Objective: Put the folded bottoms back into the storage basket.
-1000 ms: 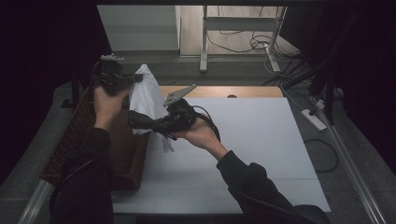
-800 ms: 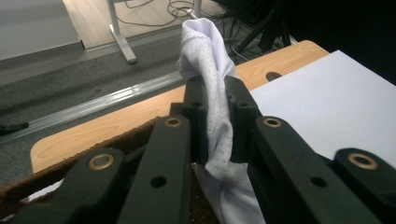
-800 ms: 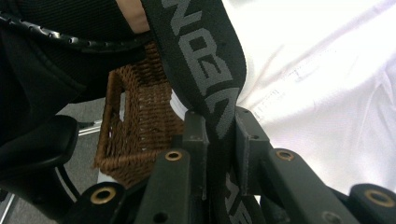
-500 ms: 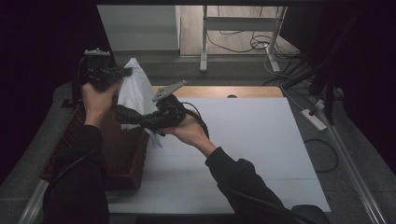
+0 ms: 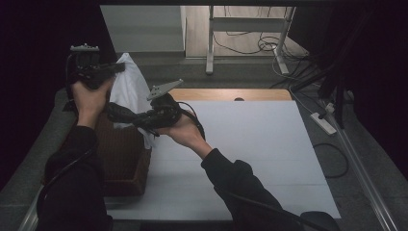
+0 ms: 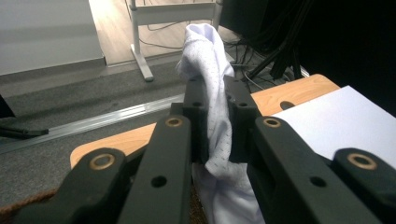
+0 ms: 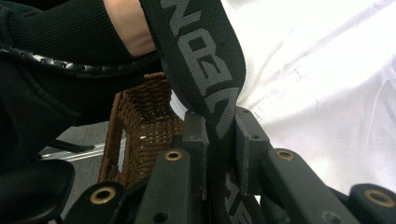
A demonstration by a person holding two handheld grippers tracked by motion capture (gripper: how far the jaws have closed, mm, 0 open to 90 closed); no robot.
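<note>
Dim floor and loose cables surround our white table (image 5: 250, 144), where a brown wicker basket (image 5: 120, 154) stands at the near left edge. We hold a white garment (image 5: 129, 89) up above that basket, stretched between our two tools. Our left gripper (image 5: 113, 69) is clenched on a bunch of the white, finely dotted fabric (image 6: 212, 116) at its upper end, and our right gripper (image 5: 115, 113) is clamped on the black elastic waistband with grey lettering (image 7: 205, 70) lower down, just over the basket's rim (image 7: 140, 116). We judge that the thin cloth in the left jaws may slide out if we pull the two hands further apart, since only a small fold is pinched. A hanging end could also snag on the rough wicker as we lift, and a tug could tip the basket off the table edge.
</note>
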